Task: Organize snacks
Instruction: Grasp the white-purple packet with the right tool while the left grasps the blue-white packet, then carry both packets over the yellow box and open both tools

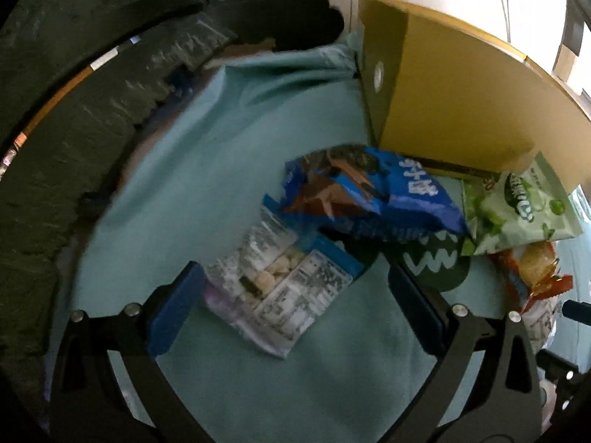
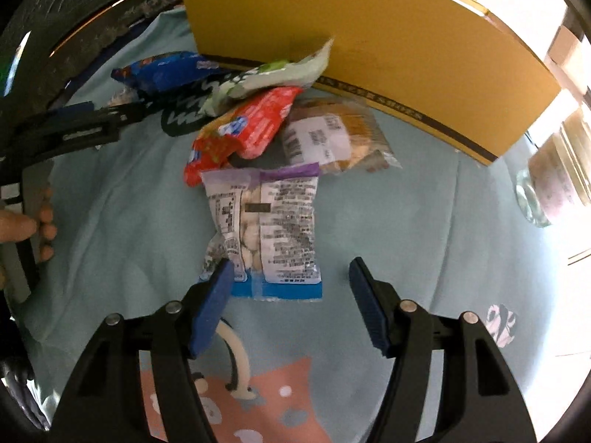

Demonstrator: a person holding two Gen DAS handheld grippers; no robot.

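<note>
1. We work over a pale teal cloth [image 2: 388,221] spread on a soft surface, with a yellow box [image 2: 369,37] standing at the far side and a dark quilted edge off to the left; the snacks lie heaped against the foot of that box.
2. The left gripper [image 1: 295,288] stands wide with nothing pressed between its pads; a clear packet with white pieces [image 1: 277,284] lies on the cloth just ahead, between the finger lines, its long axis slanting from near-left to far-right.
3. The right gripper [image 2: 291,295] is also spread, empty; its own clear packet with a purple top [image 2: 266,229] lies directly ahead, long axis running away from us, the blue bottom seam nearest – the left finger overlaps its near corner in view, though we cannot tell whether it touches.
4. Each hand is nearest its own packet; we judge a straight short descent suits both.
5. Room: open cloth lies to the right and near side; beyond, the red packet [image 2: 243,129], green bag [image 1: 517,206] and blue bag [image 1: 369,192] crowd close – a deep reach risks nudging them.
</note>
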